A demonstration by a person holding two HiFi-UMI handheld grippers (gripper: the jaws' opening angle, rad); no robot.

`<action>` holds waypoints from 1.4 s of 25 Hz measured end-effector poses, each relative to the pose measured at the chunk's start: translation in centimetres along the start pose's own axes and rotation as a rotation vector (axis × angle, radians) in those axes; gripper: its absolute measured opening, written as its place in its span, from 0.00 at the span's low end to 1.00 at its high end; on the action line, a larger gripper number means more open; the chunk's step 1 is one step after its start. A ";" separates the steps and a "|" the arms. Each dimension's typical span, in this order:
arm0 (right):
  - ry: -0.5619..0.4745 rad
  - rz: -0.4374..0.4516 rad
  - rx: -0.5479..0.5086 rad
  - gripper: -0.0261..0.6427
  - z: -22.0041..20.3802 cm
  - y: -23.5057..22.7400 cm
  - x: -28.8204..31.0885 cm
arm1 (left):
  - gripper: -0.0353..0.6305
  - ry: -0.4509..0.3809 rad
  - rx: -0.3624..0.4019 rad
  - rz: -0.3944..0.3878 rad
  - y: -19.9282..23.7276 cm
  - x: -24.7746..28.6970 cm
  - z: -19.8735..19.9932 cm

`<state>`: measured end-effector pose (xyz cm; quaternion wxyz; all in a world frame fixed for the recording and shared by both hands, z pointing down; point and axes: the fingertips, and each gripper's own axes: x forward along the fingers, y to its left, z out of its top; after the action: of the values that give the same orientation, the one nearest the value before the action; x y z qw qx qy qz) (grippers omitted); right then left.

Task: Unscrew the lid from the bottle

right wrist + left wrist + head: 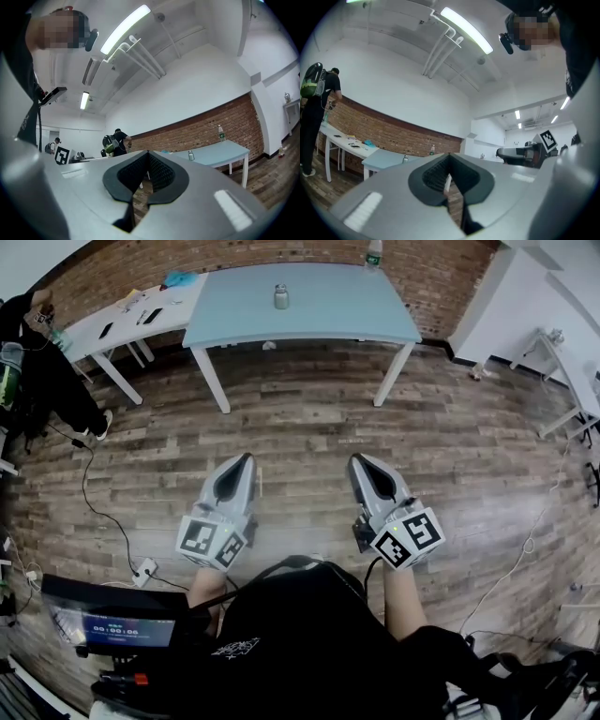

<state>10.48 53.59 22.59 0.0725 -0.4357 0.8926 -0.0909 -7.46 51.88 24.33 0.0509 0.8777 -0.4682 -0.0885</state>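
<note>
Left gripper, head view: the left gripper [246, 457] is closed with nothing in it, held about level over the wooden floor [309, 427] and aimed toward the pale blue worktop [319, 313].
Right gripper, head view: the right gripper [357, 459] is closed and empty too, beside the left one but not touching it.
Bottle, head view: a small bottle [280, 298] with its lid [280, 287] on stands upright near the middle of the worktop, well apart from both grippers. A taller bottle [373, 254] stands at the far edge. The small one is probably the one the task means.
Left gripper view: the jaws meet with nothing between them. The small bottle [405, 159] shows far beyond them, left of the jaw line.
Right gripper view: the jaws are together and bare. The small bottle [191, 155] stands right of the jaw line and the taller bottle [221, 133] further right.
Step in hand: the approach, by my reading; nothing has been grasped yet.
Doing it well: bring both grippers close and open them before they reach the bottle. Clamp the body low with one gripper and set the other squarely across the lid. Turn about the bottle's upright axis without tipping it.
</note>
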 end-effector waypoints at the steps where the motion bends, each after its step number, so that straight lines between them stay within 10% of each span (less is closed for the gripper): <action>1: 0.003 0.006 -0.003 0.04 0.1 0.1 0.1 | 0.05 -0.001 -0.001 0.001 0.0 0.1 0.1; 35: 0.083 0.120 0.009 0.04 0.2 -6.5 3.0 | 0.05 0.023 0.007 0.097 -0.1 6.5 -1.5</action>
<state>13.66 47.22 23.72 0.0427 -0.3771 0.9188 -0.1084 -3.58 46.55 25.08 0.0575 0.8550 -0.5100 -0.0740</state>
